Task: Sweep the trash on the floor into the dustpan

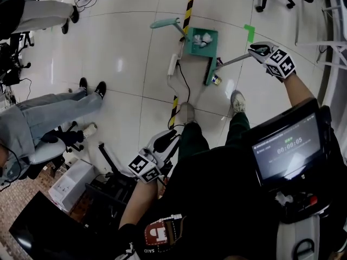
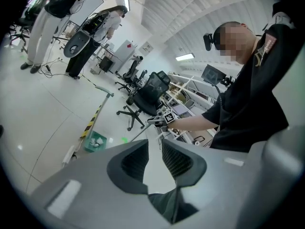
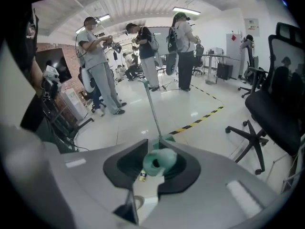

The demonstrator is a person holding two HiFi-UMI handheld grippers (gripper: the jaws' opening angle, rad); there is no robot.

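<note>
A green dustpan (image 1: 191,46) stands on the floor with white crumpled trash (image 1: 203,38) inside; its long handle (image 1: 165,23) leans up to the left. A green broom head (image 1: 211,71) rests on the floor just right of the pan, and a small can (image 1: 216,80) lies at its near end. My right gripper (image 1: 259,51) is shut on the broom handle (image 1: 234,60); its green end (image 3: 159,162) fills the jaws. My left gripper (image 1: 161,143) hangs by my left leg, jaws slightly apart and empty. From the left gripper view the dustpan (image 2: 95,141) is far off.
Yellow-black floor tape (image 1: 187,7) runs past the dustpan. A white power strip (image 1: 173,64) with a cable lies left of it. My shoes (image 1: 187,111) stand near the broom. A seated person (image 1: 51,110) is at left. Office chairs (image 3: 274,109) stand around.
</note>
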